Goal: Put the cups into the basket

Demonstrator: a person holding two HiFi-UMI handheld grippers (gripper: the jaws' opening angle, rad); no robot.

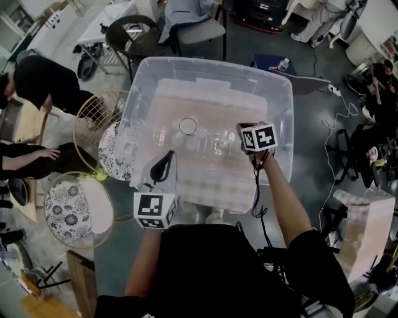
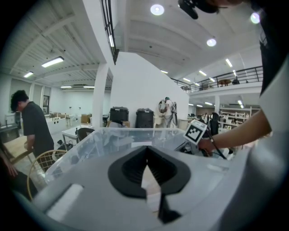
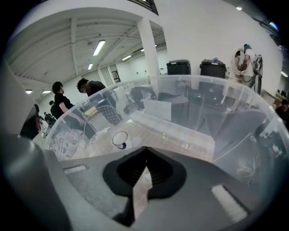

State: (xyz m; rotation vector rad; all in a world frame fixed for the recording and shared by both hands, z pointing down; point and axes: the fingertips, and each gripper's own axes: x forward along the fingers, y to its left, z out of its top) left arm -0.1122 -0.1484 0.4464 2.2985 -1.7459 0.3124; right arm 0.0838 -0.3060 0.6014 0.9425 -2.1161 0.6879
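- It was a big open workroom, more lab or workshop than home. A tall white column (image 2: pixel 100 97) rose to a high white ceiling set with round lights (image 2: pixel 157 9) and strip lights (image 2: pixel 53 62).
- An upper gallery with a black railing (image 2: pixel 235 74) ran along one side, with shelves (image 2: pixel 235 115) beneath it.
- Cables (image 1: pixel 339 121) trailed over a bare grey floor (image 1: pixel 305 143).
- Work tables (image 1: pixel 109 22), loose chairs (image 1: pixel 202 31), black bins (image 2: pixel 119 114) and several people (image 1: pixel 43 84) stood about.

basket (image 1: pixel 283 99) clear | cup (image 3: pixel 119 139) clear, blue base | marker cube (image 1: pixel 154 210) black-white squares | cushion (image 1: pixel 69 211) floral
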